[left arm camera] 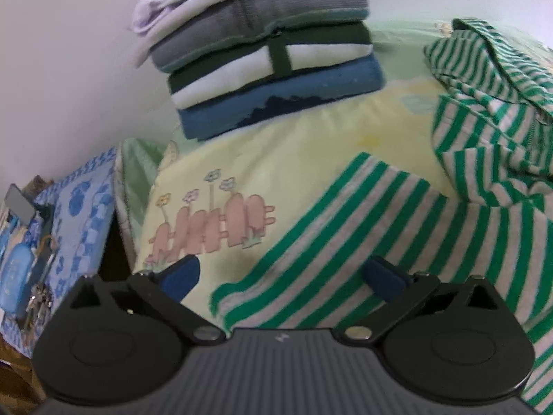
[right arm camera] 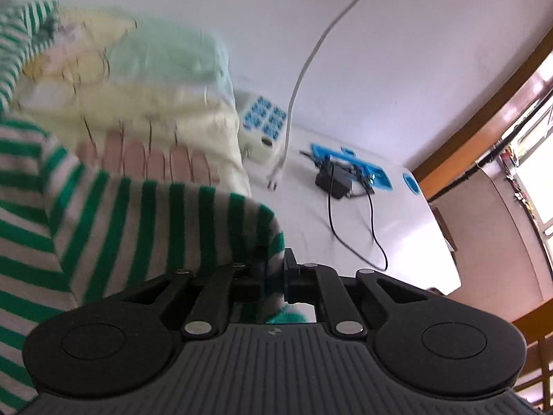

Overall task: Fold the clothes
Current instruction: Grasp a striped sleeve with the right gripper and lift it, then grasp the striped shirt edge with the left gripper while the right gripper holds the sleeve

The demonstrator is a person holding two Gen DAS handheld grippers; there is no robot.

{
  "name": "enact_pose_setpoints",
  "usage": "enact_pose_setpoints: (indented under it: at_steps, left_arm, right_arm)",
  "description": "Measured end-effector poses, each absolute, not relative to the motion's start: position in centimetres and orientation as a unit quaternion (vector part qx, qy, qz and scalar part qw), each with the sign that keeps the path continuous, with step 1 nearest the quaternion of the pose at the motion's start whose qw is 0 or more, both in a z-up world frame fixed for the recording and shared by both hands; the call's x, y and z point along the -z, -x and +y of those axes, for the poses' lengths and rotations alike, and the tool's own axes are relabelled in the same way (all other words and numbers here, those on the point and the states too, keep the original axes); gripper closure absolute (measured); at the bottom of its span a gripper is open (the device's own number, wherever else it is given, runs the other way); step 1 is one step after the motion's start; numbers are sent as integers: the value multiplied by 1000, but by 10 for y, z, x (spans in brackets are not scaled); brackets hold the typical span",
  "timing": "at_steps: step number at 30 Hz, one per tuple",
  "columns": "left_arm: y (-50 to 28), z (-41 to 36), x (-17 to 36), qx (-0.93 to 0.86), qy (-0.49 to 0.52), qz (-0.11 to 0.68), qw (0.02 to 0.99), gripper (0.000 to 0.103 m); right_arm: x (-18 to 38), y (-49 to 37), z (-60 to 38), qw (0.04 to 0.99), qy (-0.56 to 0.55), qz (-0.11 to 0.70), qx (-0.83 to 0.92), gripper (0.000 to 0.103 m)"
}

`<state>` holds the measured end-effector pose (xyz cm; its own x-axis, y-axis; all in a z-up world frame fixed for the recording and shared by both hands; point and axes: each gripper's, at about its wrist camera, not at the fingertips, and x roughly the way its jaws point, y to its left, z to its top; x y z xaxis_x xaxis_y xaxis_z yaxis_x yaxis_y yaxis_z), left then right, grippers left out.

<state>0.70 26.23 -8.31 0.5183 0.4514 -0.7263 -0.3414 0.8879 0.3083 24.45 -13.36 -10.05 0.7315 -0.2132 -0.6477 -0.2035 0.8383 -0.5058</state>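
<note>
Left claw [left arm camera: 281, 276] wide open, blue pads [left arm camera: 181, 275] spread far apart, nothing pinched. Hovering just over the near hem of the green-and-white striped top [left arm camera: 345, 242], one pad over the yellow quilt, the other over the stripes. Can't tell if either pad actually touches fabric.

Striped top sprawled across a pale yellow-green quilt [left arm camera: 293, 145] with a little pink picket fence and flowers printed on it [left arm camera: 214, 228]. Flat-ish near the claw, bunched and rumpled up on the right side of the left wrist view.

Behind that, a neat stack of folded clothes [left arm camera: 269, 55] sitting on the same quilt, well apart from the striped top: blue at the bottom, then dark green and white, grey, and a pale lilac piece on top. Off to the left, a blue patterned cloth [left arm camera: 83, 207] with some bottles and keys, too blurry for detail.

Right claw [right arm camera: 274, 273] clamped tight on the edge of the striped top [right arm camera: 145, 228], a bit of green hem poking through below the fingers. Fabric draped off to the left, quilt [right arm camera: 145, 79] behind it, fairly blurred.

Past that, a white bench [right arm camera: 408, 228] with a black adapter and cable [right arm camera: 337, 180], a blue tray-like thing [right arm camera: 359, 166], a white cord [right arm camera: 311, 55] hanging down the wall.
</note>
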Motion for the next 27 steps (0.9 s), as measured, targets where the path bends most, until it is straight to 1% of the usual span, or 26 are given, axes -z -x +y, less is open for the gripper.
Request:
enact_pose_setpoints:
  at_steps: [1,2,4,5,8,9,11,16,20,23,27]
  left_arm:
    - [-5,263,82,-237,-66,433,867,3]
    - [-3,265,81,-242,-65,433,866,3]
    - [3,269,76,-247,-50,430,867,4]
    - [7,270,73,-250,-47,424,869,4]
    - [17,273,66,-254,-50,406,877,3]
    - [18,274,64,-251,-49,402,879,2]
    - [18,277,64,-240,-45,414,877,2]
    - [28,271,67,-244,-56,431,867,1]
    - [40,270,67,-247,-23,422,872,1]
    - [44,265,65,-232,-21,407,883,1]
    - [40,261,64,-184,-45,398,897,1]
  right_arm:
    - [104,-246,-135,884,288,367,10,85]
    - [105,-248,-133,881,300,364,22,73]
    - [95,-244,-140,886,317,335,56,63]
    - [90,-242,-143,888,323,319,72,63]
    - [48,-215,-137,934,239,264,17,60]
    - [36,-203,-127,943,197,261,-64,60]
    - [26,-183,-95,912,141,296,-248,61]
    - [46,-145,25,830,128,329,-432,61]
    - [63,-115,120,740,113,345,-566,61]
    - [77,-115,171,737,134,359,-557,61]
    - [94,-122,203,735,165,373,-542,62]
